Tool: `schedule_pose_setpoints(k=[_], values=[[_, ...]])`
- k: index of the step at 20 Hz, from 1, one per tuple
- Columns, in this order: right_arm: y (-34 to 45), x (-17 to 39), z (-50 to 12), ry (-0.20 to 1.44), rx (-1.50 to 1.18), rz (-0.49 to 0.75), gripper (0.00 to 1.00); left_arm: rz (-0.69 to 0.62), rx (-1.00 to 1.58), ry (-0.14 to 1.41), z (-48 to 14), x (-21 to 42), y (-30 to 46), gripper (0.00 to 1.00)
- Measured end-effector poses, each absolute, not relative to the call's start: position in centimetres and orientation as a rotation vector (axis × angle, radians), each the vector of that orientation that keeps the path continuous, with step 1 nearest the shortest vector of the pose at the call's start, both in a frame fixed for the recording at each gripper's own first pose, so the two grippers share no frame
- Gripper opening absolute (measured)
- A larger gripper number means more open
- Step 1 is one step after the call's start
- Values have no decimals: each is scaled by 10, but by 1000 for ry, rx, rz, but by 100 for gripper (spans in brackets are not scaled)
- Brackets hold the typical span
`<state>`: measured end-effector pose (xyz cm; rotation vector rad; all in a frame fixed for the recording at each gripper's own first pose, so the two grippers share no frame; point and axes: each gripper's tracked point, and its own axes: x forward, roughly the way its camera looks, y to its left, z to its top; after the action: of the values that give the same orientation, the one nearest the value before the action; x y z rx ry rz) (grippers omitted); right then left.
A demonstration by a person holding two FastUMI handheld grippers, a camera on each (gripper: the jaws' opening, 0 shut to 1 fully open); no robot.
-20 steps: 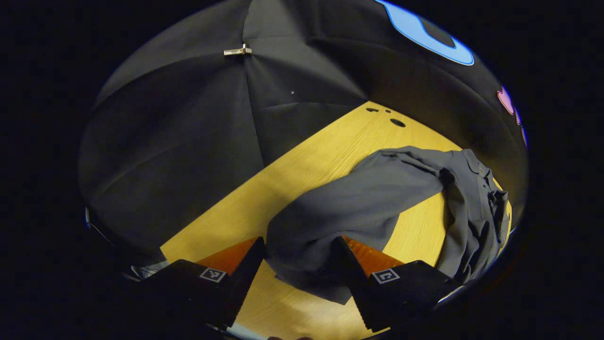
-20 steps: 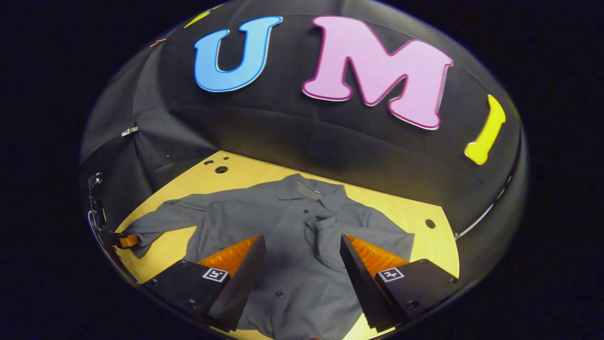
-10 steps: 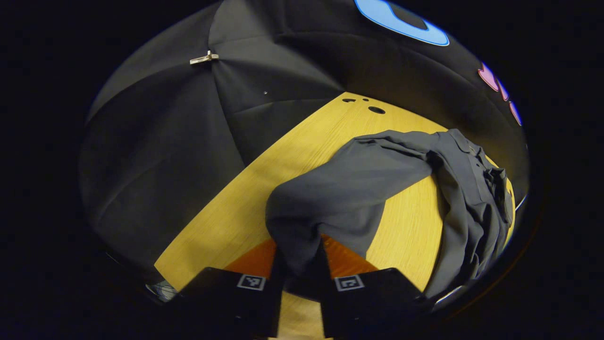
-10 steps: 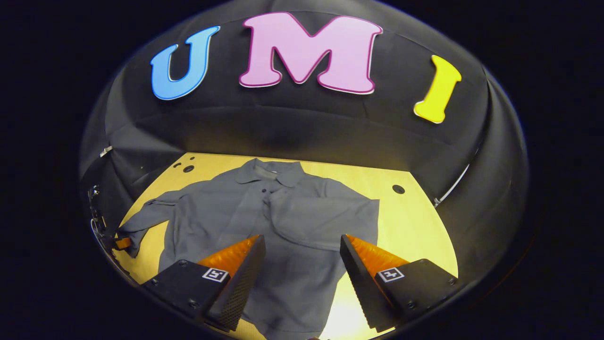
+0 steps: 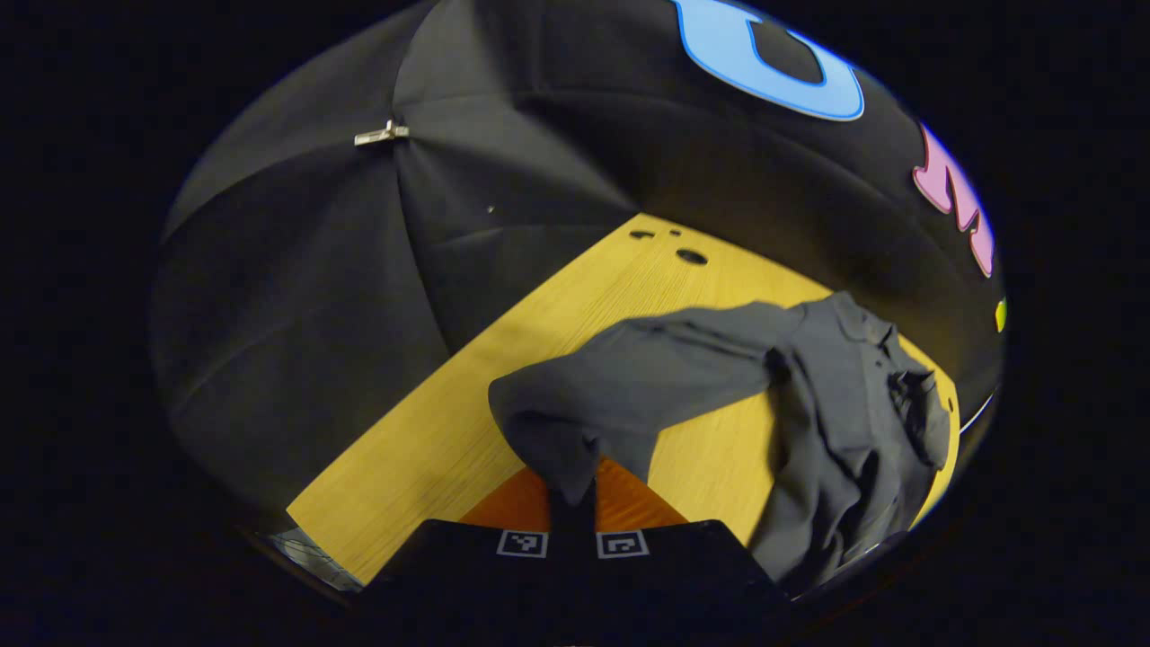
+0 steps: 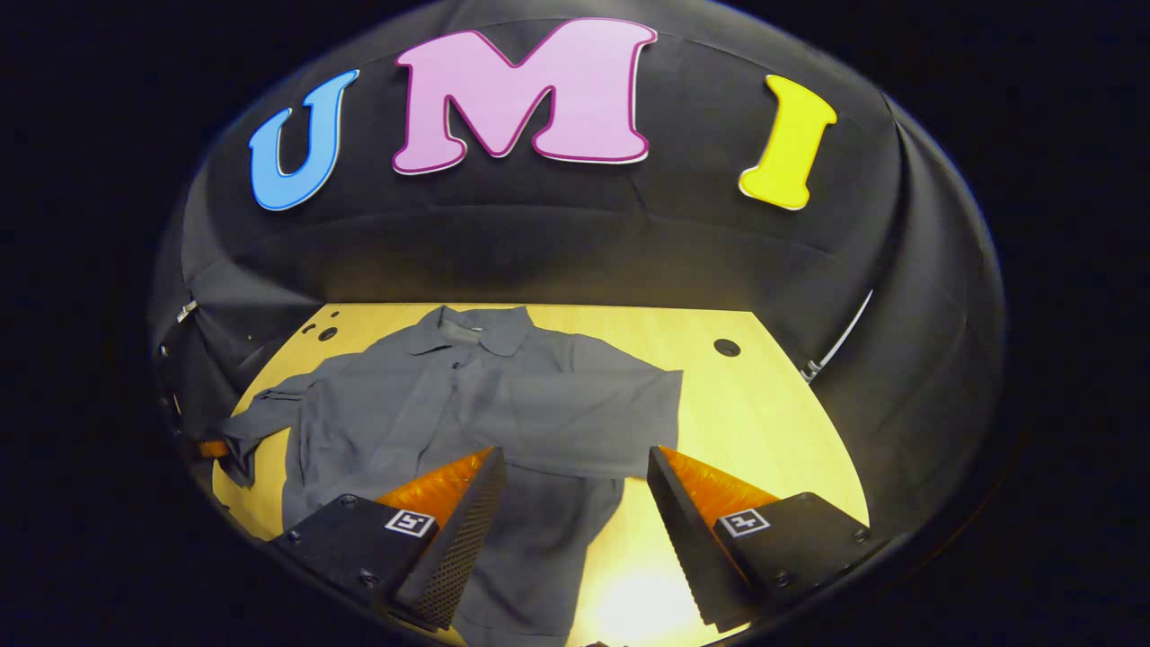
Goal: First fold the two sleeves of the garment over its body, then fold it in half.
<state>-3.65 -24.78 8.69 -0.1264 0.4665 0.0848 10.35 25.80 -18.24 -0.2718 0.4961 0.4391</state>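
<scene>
Our left gripper (image 5: 573, 503) has its fingers pinched on the sleeve (image 5: 575, 404) cuff — we lift it clear of the tabletop (image 5: 503, 359), then lay it flat across the garment (image 6: 467, 413). Our right gripper (image 6: 575, 521) hangs spread, empty.

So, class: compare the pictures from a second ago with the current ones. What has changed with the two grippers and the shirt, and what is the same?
The left gripper closed its jaws on the cuff of the outstretched sleeve and began lifting it off the table. The right gripper drew back from the shirt, jaws open and empty throughout. The other sleeve is folded over the body as before.
</scene>
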Motion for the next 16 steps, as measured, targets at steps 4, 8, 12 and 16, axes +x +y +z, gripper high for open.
schedule_pose_setpoints(k=[4,8,12,16], values=[[-280,-41,81,474,-95,47,98,363,-297,404,-116,148,230,6],[-315,-46,72,495,-51,-2,98,246,-237,337,-56,200,180,5],[-350,-50,67,497,-24,-54,98,109,-153,296,-14,251,102,5],[-379,-54,62,503,10,-94,98,-33,-66,288,-2,294,0,6]])
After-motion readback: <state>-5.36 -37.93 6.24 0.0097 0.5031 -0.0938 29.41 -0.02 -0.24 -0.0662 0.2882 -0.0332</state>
